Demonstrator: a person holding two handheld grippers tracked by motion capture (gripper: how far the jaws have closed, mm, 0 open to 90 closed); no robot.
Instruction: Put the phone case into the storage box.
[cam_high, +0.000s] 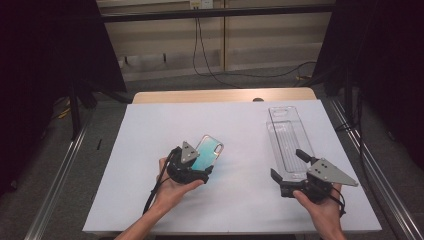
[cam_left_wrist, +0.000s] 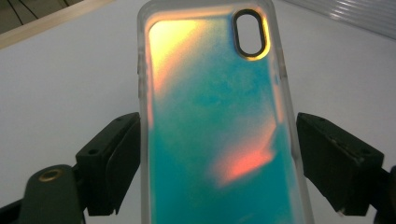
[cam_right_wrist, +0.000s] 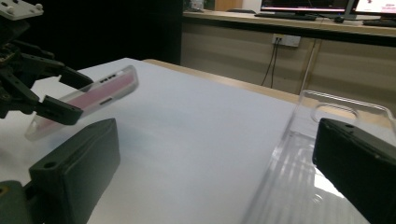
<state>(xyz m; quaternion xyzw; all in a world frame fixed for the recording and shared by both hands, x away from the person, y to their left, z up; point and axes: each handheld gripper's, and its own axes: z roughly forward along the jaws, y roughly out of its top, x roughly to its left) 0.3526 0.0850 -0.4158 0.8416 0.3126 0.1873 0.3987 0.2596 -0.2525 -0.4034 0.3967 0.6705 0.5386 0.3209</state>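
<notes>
A white table (cam_high: 150, 200) carries a clear plastic tray (cam_high: 289, 142) at its right.

Two black jaws stand wide apart over a white table (cam_right_wrist: 196, 121). A clear plastic tray (cam_right_wrist: 299, 186) lies at right; farther left, another gripper (cam_right_wrist: 58, 91) holds a phone case (cam_right_wrist: 100, 93) tilted.

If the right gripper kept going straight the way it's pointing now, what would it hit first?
Probably the clear plastic tray: the right gripper points up the table with its fingers open, and the tray's near end lies just ahead on the white table. Depth is hard to judge.
</notes>
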